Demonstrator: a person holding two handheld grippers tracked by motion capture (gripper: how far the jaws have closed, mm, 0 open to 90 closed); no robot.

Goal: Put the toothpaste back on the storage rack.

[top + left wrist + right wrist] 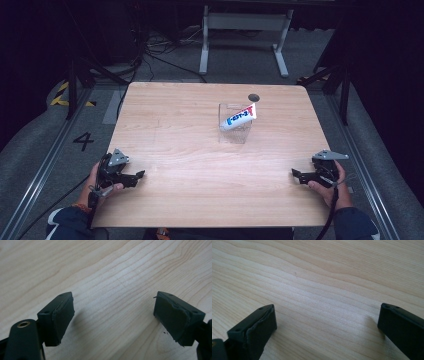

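A white toothpaste tube [239,117] with blue lettering and a red end leans tilted in a clear plastic box [235,131] at the middle of the wooden table [190,150]. My left gripper [140,175] rests low at the table's near left edge, far from the box. In the left gripper view its black pads [62,317] stand apart over bare wood, so my left gripper [113,317] is open. My right gripper [295,174] sits at the near right edge. It [325,322] is open too, with only wood grain between its wide-set jaws.
A dark round hole [254,97] marks the table top behind the box. A white desk frame [245,30] and cables [155,50] lie on the floor beyond the far edge. Metal rails [45,165] run along both sides.
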